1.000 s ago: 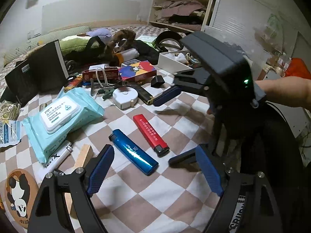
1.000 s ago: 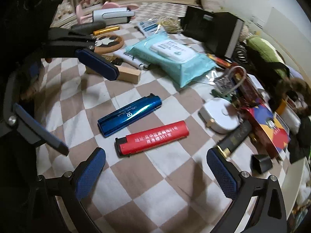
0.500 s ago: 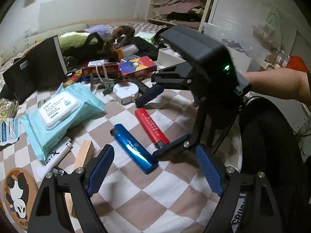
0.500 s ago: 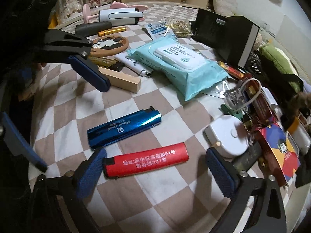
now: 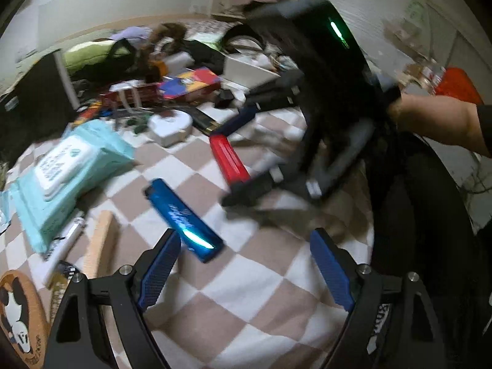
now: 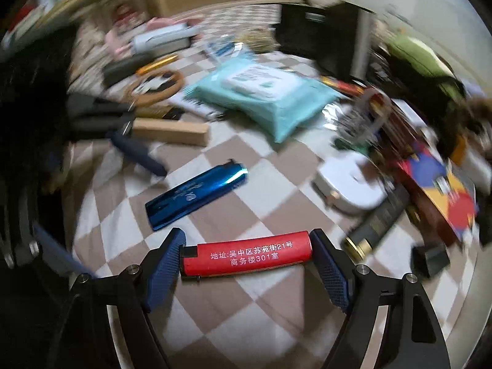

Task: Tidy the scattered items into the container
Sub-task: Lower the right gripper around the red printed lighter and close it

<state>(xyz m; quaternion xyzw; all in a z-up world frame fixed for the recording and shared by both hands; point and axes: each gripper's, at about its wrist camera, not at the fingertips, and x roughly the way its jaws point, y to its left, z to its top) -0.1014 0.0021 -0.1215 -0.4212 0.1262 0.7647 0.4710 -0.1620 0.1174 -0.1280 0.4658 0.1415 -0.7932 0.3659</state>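
A red lighter (image 6: 246, 256) with white print lies crosswise between the fingertips of my right gripper (image 6: 247, 264), which is open around it on the checkered cloth. The red lighter (image 5: 229, 161) also shows in the left wrist view, under the right gripper (image 5: 243, 153). A blue lighter (image 6: 196, 192) lies just beyond it. My left gripper (image 5: 243, 272) is open and empty, with the blue lighter (image 5: 184, 220) just ahead of its left finger. A white open box (image 5: 249, 72) stands at the back.
A teal wipes pack (image 6: 264, 92), a wooden block (image 6: 170, 130), a white round case (image 6: 350, 186), a colourful box (image 6: 442, 193), a black-gold tube (image 6: 378, 223) and a panda coaster (image 5: 18, 316) lie around the lighters. A black bag and clutter fill the back.
My right gripper has come down and forward so the red lighter now sits between its fingers. My left gripper has moved closer to the blue lighter.
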